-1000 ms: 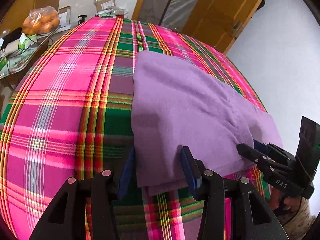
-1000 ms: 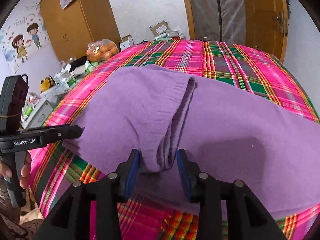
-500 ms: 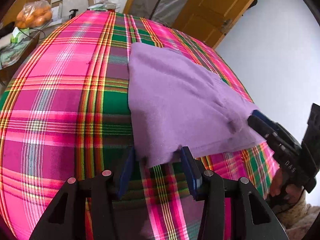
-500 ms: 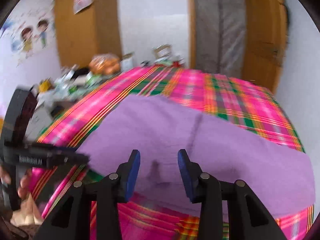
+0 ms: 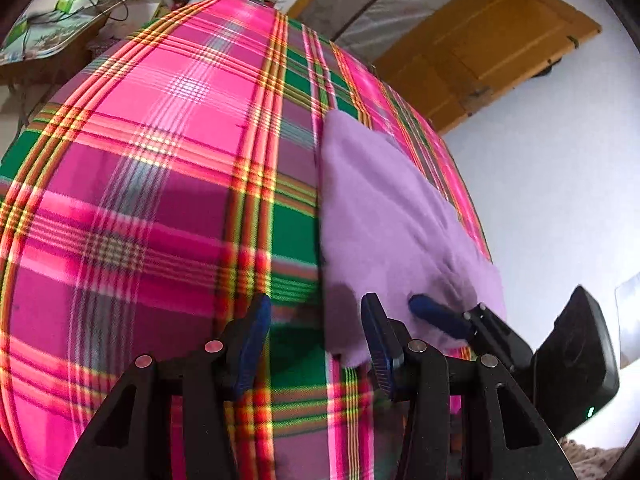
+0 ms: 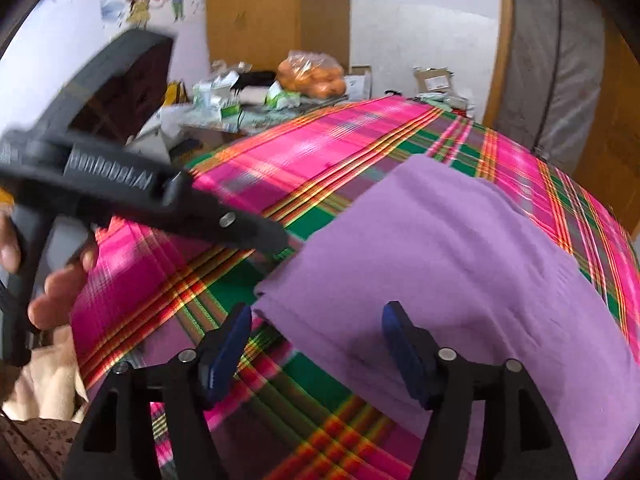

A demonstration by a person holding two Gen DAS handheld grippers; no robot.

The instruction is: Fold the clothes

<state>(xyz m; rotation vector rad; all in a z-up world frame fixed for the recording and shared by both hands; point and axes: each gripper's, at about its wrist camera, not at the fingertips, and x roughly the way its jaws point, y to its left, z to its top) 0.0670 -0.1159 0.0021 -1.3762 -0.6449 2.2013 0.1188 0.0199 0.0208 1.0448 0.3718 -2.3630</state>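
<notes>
A folded purple knit garment (image 5: 384, 216) lies flat on the right half of the plaid bed sheet (image 5: 160, 160). My left gripper (image 5: 316, 312) hovers open at the garment's near left corner. That corner sits just inside its right finger, and the pads do not press it. In the right wrist view the garment (image 6: 460, 260) fills the right side. My right gripper (image 6: 316, 316) is over its near corner with its jaws opening. Cloth lies under and between them, ungripped. A hand holds the left gripper, whose black fingers (image 6: 240, 228) reach in from the left.
Left of the bed stands a cluttered side table (image 6: 224, 108) with a bag of oranges (image 6: 312, 76). A wooden door (image 5: 480, 48) and a plastic-wrapped mattress (image 6: 552, 60) stand beyond the far end. A white wall (image 5: 560, 200) runs close along the right.
The right jaws have spread wide and let go of the fold of cloth they pinched. Both grippers have shifted left along the garment's near edge and rolled. The garment now lies flat.
</notes>
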